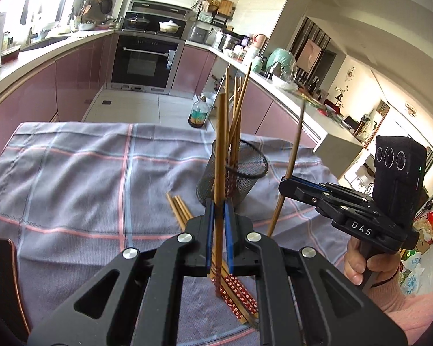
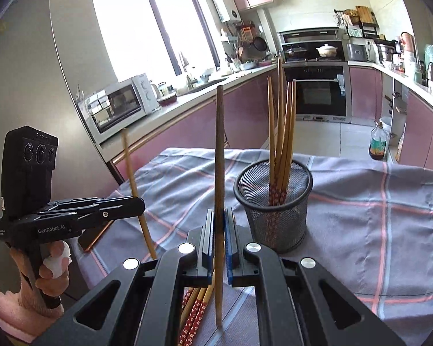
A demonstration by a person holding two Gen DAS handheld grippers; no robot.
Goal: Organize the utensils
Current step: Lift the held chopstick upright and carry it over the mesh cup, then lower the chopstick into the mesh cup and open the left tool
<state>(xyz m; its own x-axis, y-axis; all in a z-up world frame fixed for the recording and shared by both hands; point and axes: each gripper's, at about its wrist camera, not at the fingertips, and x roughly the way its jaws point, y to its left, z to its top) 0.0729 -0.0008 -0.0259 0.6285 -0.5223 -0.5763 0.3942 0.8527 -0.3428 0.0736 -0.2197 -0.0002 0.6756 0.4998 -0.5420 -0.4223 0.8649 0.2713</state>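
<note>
A black mesh cup stands on the checked cloth and holds several wooden chopsticks upright. My left gripper is shut on one chopstick, held upright just in front of the cup; it also shows in the right wrist view. My right gripper is shut on another chopstick, upright, left of the cup; in the left wrist view it holds that chopstick tilted to the right of the cup. Several loose chopsticks with red patterned ends lie on the cloth under the grippers.
The grey checked cloth covers the table. A bottle stands on the floor beyond the table. Kitchen counters, an oven and a microwave line the walls behind.
</note>
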